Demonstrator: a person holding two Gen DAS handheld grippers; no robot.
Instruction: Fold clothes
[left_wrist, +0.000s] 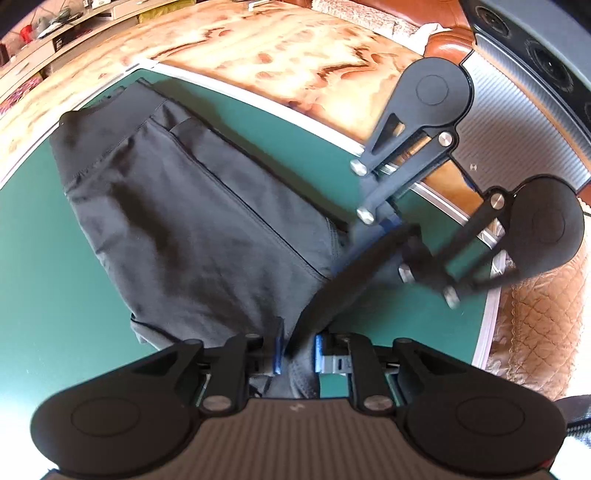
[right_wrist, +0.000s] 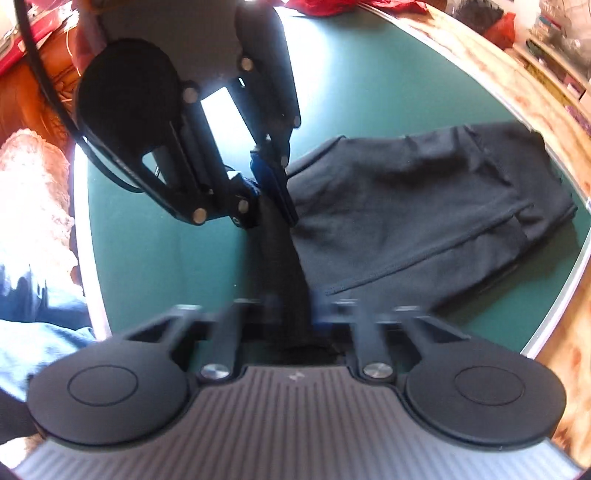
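A black garment (left_wrist: 192, 206) lies mostly flat on the green tabletop (left_wrist: 55, 277), its waistband toward the far left. At the bottom of the left wrist view, my left gripper (left_wrist: 299, 350) is shut on one near corner of it, with fabric between the blue pads. A taut strip of the cloth runs from there to my right gripper (left_wrist: 373, 236), which pinches the other end. In the right wrist view the garment (right_wrist: 424, 206) spreads to the right. There my right gripper (right_wrist: 295, 314) is shut on the dark strip, and my left gripper (right_wrist: 271, 192) holds its far end.
The green tabletop (right_wrist: 369, 92) has a pale metal rim, and marbled wood-pattern flooring (left_wrist: 277, 48) lies beyond it. A brown leather seat (left_wrist: 443, 40) and a quilted cover (left_wrist: 535, 325) stand to the right. Red cloth (right_wrist: 351, 7) lies at the far edge. A person's blue trouser leg (right_wrist: 37, 332) shows at left.
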